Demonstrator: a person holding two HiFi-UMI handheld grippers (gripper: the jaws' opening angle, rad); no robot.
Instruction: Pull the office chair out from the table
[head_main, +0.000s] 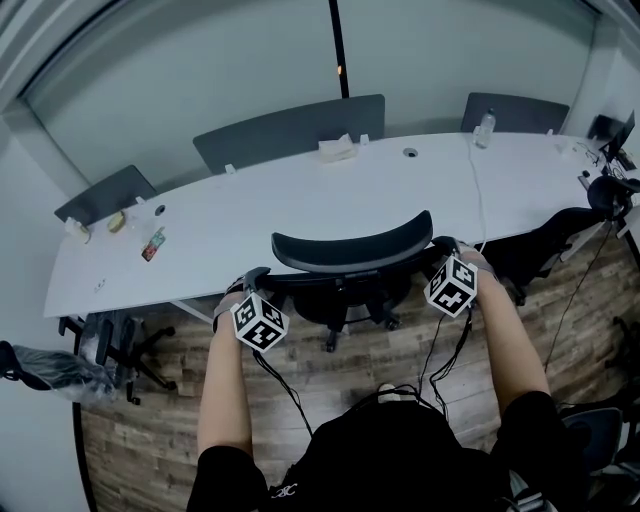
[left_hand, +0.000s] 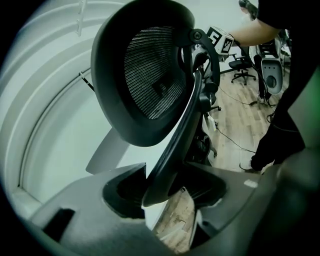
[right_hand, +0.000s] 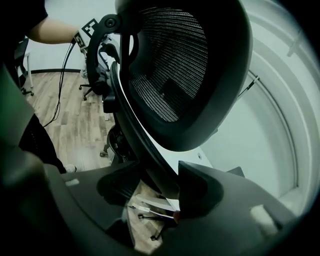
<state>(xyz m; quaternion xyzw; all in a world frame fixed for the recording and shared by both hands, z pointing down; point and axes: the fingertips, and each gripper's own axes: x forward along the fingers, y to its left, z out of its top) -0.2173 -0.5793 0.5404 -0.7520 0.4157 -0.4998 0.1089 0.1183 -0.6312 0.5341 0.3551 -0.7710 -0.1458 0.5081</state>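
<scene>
Black mesh on a dark frame, the office chair (head_main: 350, 258) stands tucked against the near edge of the white desk (head_main: 250, 215). Its curved backrest sits just beside the rim and its base rests on the wooden floor (head_main: 400, 350) below.

The left gripper (head_main: 252, 283) is at the chair's left side and the right gripper (head_main: 446, 250) at its right, both pointing down and forward at the back frame. In the left gripper view, a black frame strut (left_hand: 176, 140) runs down between the fingers (left_hand: 125, 192), which appear closed against it. In the right gripper view, the matching strut on the other side (right_hand: 142, 150) lies between that gripper's fingers (right_hand: 205, 190), which look clamped on it too.

As I judge it, the reach and the two-sided hold are done, or all but done. The pull itself has not begun, because the chair sits hard up to the desk. What is left is to draw both grippers back together, evenly, so the castors roll the chair straight out onto open floor
</scene>
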